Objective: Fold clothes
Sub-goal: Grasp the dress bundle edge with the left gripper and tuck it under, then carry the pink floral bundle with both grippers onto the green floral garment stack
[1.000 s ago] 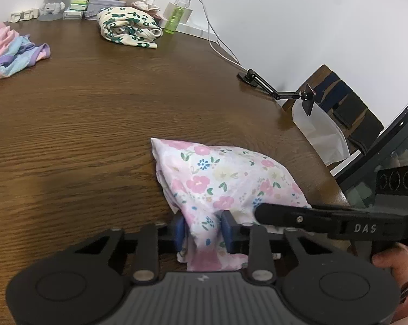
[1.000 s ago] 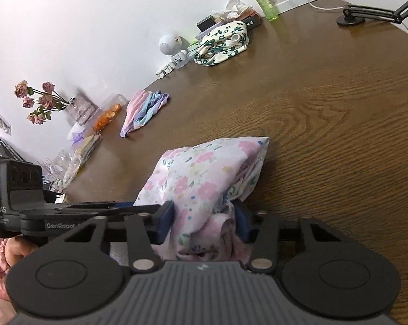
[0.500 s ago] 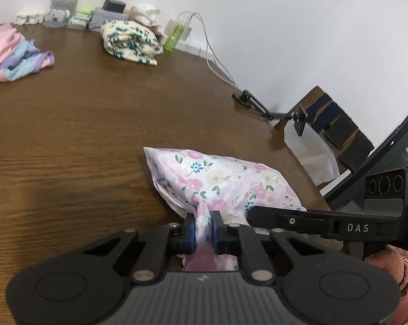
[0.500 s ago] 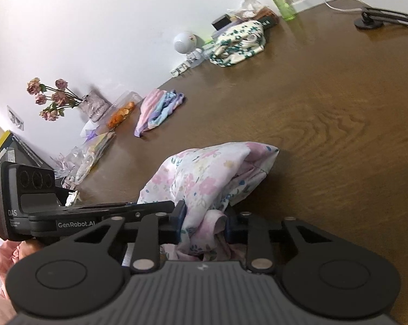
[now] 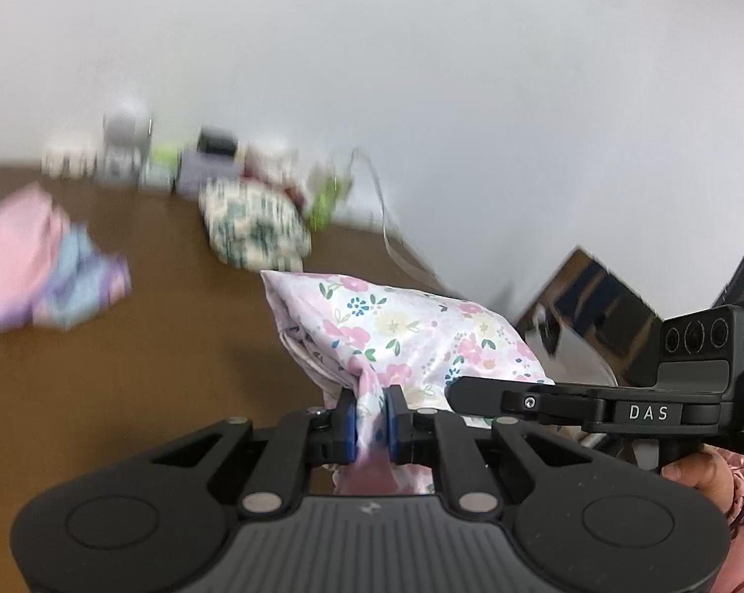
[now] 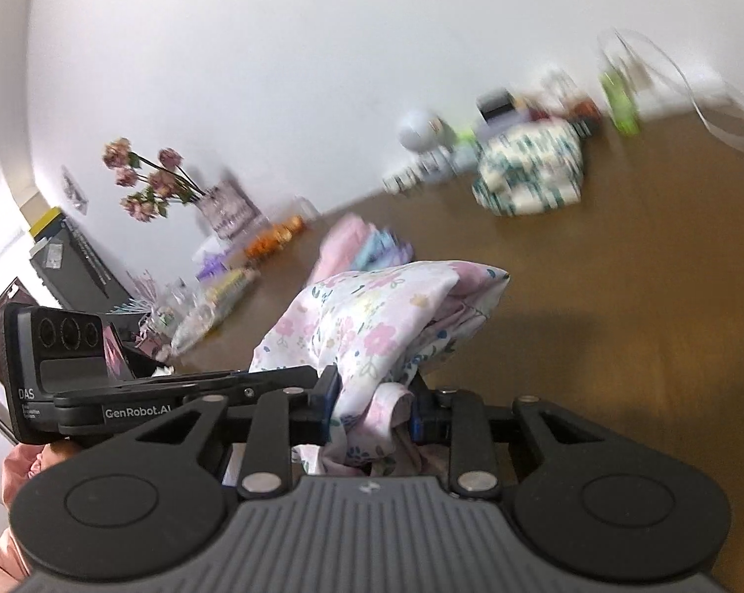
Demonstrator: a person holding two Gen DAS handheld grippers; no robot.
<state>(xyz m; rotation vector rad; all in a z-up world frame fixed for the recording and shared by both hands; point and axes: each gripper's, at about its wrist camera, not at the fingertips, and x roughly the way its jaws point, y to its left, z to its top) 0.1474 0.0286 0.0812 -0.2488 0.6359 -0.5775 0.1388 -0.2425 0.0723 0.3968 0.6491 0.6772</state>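
**Both grippers clamp the floral garment above the table**

At the far left of the wooden table (image 5: pixel 124 370) lies a pink, blue and purple garment (image 5: pixel 40 272), blurred. Right of it, near the wall, sits a folded cream cloth with green flowers (image 5: pixel 253 232), beside a green bottle (image 5: pixel 322 202).

The left gripper (image 5: pixel 371 420) has its jaws narrowed onto a bunched edge of the pink floral garment (image 5: pixel 396 331), pads pressing the fabric. The garment hangs between the two grippers, lifted off the tabletop.

The right gripper (image 6: pixel 372 407), just beside the left, pinches a thicker bundle of the same garment (image 6: pixel 372 316). A vase of pink flowers (image 6: pixel 149 183) stands far left in its view.
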